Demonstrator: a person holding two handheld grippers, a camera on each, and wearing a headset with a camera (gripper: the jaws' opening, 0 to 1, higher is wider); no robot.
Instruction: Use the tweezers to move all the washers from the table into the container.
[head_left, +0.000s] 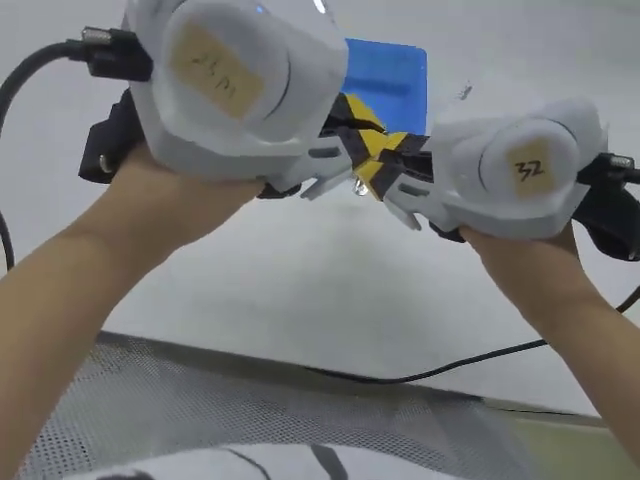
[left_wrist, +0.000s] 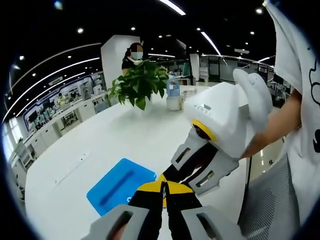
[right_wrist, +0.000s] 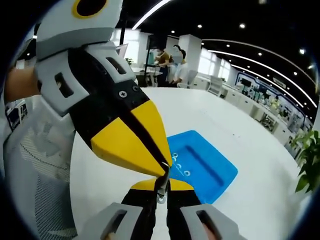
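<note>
My right gripper (right_wrist: 161, 183) is pinched closed on a thin metal piece, probably the tweezers (right_wrist: 160, 195). My left gripper (left_wrist: 163, 190) has its jaws pressed together, with its tip meeting the right's. Three washers (right_wrist: 179, 161) sit on the blue container (right_wrist: 212, 176), near its edge.

Container (right_wrist: 202, 167): bright blue.
Washers (right_wrist: 180, 161) on container: silver.
Table (head_left: 330, 280) around container: white.
Left gripper (left_wrist: 164, 192), right gripper (right_wrist: 161, 186): white shells, black jaws, yellow tips; tan labels, dark scrawl.
Tweezers (right_wrist: 161, 196) between right gripper's tips: silver.
Plant (left_wrist: 140, 82) beyond container: green.
Chair (head_left: 250, 410): grey mesh.
Cable (head_left: 30, 70): black.
</note>
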